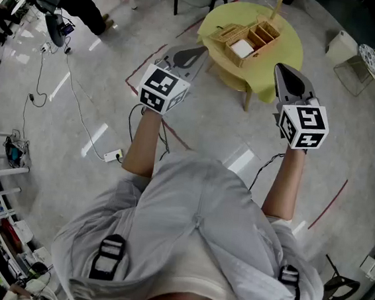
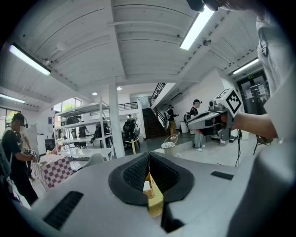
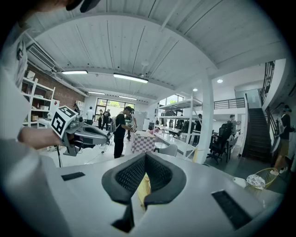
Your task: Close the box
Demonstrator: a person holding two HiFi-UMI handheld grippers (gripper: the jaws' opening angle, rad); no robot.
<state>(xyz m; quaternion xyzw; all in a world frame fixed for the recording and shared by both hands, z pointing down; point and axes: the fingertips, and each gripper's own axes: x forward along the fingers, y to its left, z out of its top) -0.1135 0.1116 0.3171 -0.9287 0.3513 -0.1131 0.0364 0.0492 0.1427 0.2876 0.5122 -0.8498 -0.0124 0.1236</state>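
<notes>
the person stands on the floor (image 1: 93,96), short of a round yellow tabletop (image 1: 287,38) that lies at about 12 o'clock in the head view. the box (image 1: 260,38), a wooden one with compartments, sits near the middle of that tabletop. it is open, with its lid (image 1: 226,34) folded out flat at the box's 9 o'clock side and a white item (image 1: 241,48) showing in one compartment.

the left hand-held gripper (image 1: 194,52) points toward the lid from about 7 o'clock of the box. the right hand-held gripper (image 1: 279,72) points in from about 5 o'clock. both are apart from the box and neither touches the tabletop.

in the left gripper view the jaws meet at their tips with nothing pinched. only a sliver of yellow tabletop and box shows through the gap behind them. the right gripper view reads the same: tips together, empty, a strip of yellow beyond.

the two tools flank the box on either side, probably so that one can swing the lid while the other steadies the body. closed jaws suit that, since a blunt tip can push or lift a hinged flap without a grasp. the task looks not yet begun; the reach to the lid comes first.
</notes>
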